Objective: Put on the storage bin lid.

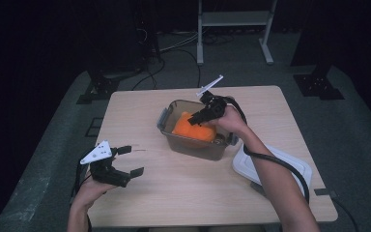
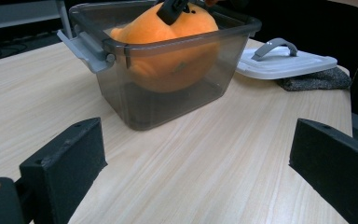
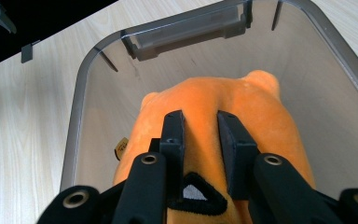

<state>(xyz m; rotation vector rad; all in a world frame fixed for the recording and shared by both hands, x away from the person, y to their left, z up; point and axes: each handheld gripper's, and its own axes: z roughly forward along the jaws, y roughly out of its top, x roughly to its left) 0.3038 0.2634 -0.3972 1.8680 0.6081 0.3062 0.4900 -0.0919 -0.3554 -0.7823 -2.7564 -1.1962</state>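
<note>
**One plush toy, one bin, one lid, two grippers**

While the person's left hand rests near the table's front left corner, the count on the table (image 1: 183, 193) is short: one orange plush toy (image 1: 192, 126), one smoky clear bin (image 1: 193, 145) with a grey latch at each end, one white lid (image 1: 290, 164) with a grey handle, and two hand-held grippers.

The plush toy sits inside the bin, bulging a little above the rim, and the bin stands near the middle of the tabletop. The right gripper (image 1: 200, 118) reaches down into the bin from the far right side. In the right gripper view its two black jaws are pinched into the top of the plush toy (image 3: 261, 116), a ridge of orange fabric squeezed between them, so it is grasping the toy. The left gripper view shows a jaw tip of that gripper pressed onto the crown of the toy (image 2: 168, 51).

The left gripper (image 1: 128, 161) hovers well apart from the bin, to its front left, jaws spread wide with nothing between them but bare wood. The lid lies flat at the table's right edge, just beside the bin, partly over a dark cloth (image 2: 312, 81).
</note>
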